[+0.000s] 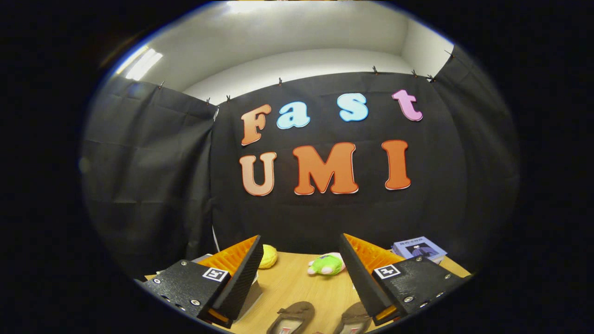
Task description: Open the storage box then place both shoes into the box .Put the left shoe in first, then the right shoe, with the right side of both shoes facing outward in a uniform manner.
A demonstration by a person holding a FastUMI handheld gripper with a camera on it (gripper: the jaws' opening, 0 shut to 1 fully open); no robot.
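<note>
We see two brown shoes side by side on the near part of the wooden counter: the left shoe lies between the fingers, and the right shoe sits just beside the right finger (both partly cut off at the near side). Our claw hangs above them with its fingers spread wide apart, holding nothing. Farther off, a green plush toy rests on the counter, a yellow soft object peeks out behind the left finger, and a book lies far right.
</note>
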